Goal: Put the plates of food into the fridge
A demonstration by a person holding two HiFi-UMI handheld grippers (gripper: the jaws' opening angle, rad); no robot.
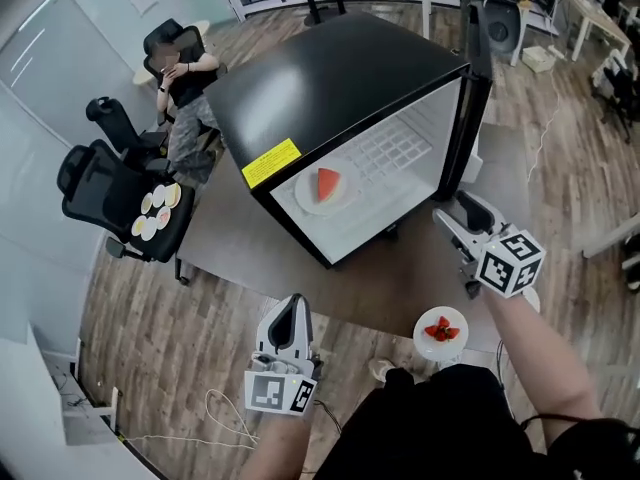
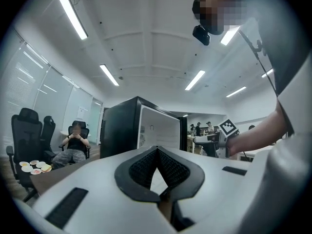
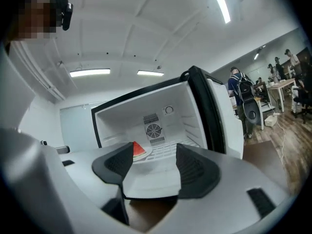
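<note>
A black mini fridge stands on the brown table with its door swung open. Inside, on the white floor, sits a white plate with a watermelon slice, also seen past my right jaws as the watermelon slice. A second white plate with red fruit sits at the table's near edge, below my right gripper. My right gripper is open, empty, in front of the fridge opening. My left gripper is shut on nothing, low at the near left, off the table edge.
A person sits on a chair at the far left. A black office chair carries several small plates. Wood floor surrounds the table. Desks and people fill the far right background.
</note>
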